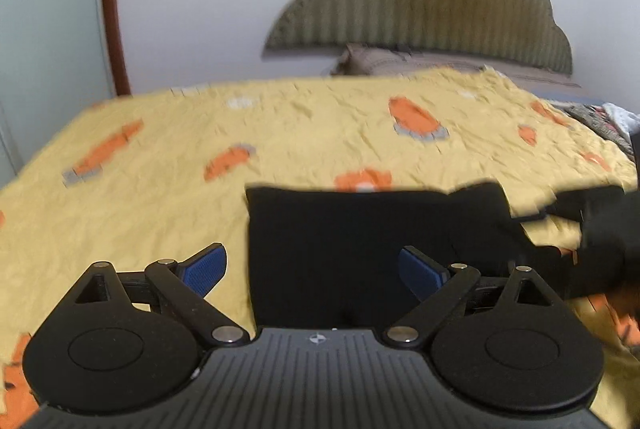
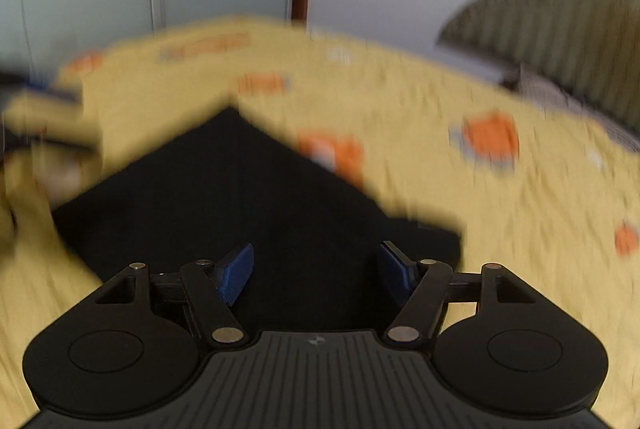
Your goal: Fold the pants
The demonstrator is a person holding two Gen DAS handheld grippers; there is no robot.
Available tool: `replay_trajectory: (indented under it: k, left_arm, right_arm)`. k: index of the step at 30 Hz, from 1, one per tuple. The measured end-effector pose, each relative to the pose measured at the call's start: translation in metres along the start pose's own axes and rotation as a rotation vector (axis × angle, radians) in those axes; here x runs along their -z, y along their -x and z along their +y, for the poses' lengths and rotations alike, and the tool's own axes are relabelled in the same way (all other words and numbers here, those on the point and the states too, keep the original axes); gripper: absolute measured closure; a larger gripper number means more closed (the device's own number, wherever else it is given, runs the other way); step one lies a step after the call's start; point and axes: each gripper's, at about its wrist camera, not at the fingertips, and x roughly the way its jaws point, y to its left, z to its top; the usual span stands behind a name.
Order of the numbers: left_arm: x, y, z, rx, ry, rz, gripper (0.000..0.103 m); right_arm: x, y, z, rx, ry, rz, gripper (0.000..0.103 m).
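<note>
Left claw (image 1: 312, 271): blue-padded fingers spread wide, nothing pinched between them, pointing forward and tilted downward. Right claw (image 2: 316, 271): fingers also apart, pads clear of any grip, angled downward; its view is smeared by motion blur. No hand or sleeve clearly visible in either view.

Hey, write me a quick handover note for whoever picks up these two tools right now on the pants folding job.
Left tool: open, nothing between its pads, above the near edge of the black pants.
Right tool: open, empty, over the same pants; its view is motion-blurred.
Pants: on the yellow bedspread, already a compact dark rectangle, with one part sticking out toward the right in the left wrist view.
Done: the main folds appear made.
Left: probably tuck in or square up that loose part; check whether a final fold is needed, since the blur hides details.
</note>
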Motion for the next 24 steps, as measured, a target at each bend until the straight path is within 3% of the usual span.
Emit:
replay_trajectory:
  k: [2,4,7,9,10,11,14,17,19,21,24]
  left_arm:
    - [-0.002,0.000,-0.001,-0.004,0.017,-0.022,0.005]
    - [-0.003,-0.006,-0.003,0.061,0.049,-0.011,0.001]
    - [0.008,-0.048,-0.009,0.099,0.047,0.117,0.004]
    - [0.024,-0.071,-0.011,0.056,0.029,0.209,0.009]
    - [0.031,-0.075,-0.011,0.033,0.028,0.233,0.006]
    - [0.034,-0.072,-0.008,0.028,0.043,0.224,0.006]
    - [0.028,-0.057,-0.009,-0.024,0.060,0.199,0.004]
    - [0.028,-0.062,-0.016,-0.043,0.046,0.208,0.000]
    - [0.034,-0.067,-0.015,-0.051,0.050,0.250,0.000]
    - [0.039,-0.062,-0.010,-0.049,0.084,0.243,0.000]
    - [0.040,-0.050,-0.013,-0.076,0.092,0.237,0.000]
  right_arm:
    - [0.018,0.005,0.002,0.101,0.045,0.000,0.035]
    - [0.020,0.023,-0.010,0.084,-0.066,-0.055,0.035]
    - [0.020,0.033,-0.013,-0.015,-0.155,-0.157,0.035]
    - [0.023,0.018,-0.007,-0.061,-0.129,-0.108,0.035]
    - [0.028,0.009,-0.003,-0.028,-0.084,-0.064,0.035]
    - [0.033,0.006,0.000,0.032,-0.046,-0.058,0.034]
    - [0.029,0.027,-0.007,0.098,-0.142,-0.096,0.034]
    - [0.021,0.040,0.003,0.021,-0.155,-0.181,0.034]
    - [0.020,0.026,0.013,-0.048,-0.129,-0.135,0.034]
    - [0.027,0.008,0.024,0.009,-0.068,-0.062,0.032]
    - [0.028,0.025,0.029,0.087,-0.130,-0.076,0.030]
